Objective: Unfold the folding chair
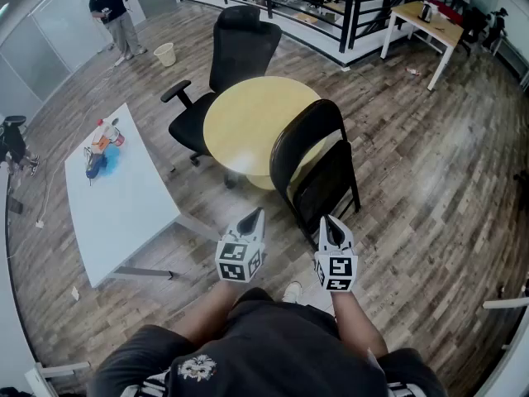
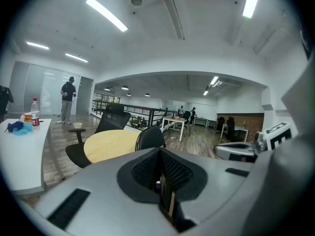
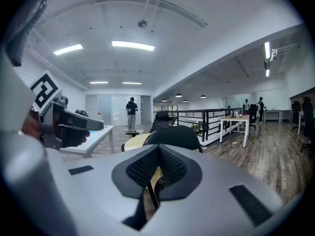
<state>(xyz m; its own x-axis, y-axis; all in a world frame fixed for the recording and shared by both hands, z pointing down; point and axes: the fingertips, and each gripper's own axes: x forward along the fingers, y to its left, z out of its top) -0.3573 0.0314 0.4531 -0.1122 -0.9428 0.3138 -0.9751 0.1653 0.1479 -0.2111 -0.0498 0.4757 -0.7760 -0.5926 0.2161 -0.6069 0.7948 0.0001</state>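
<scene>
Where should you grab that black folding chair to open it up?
On the folding chair, probably the rounded top edge of the backrest, coming from the person's side, since the round table blocks the far side. The chair stands upright and folded flat, so that edge is its highest free part. The seat lies against the frame and can be pulled down afterwards.
</scene>
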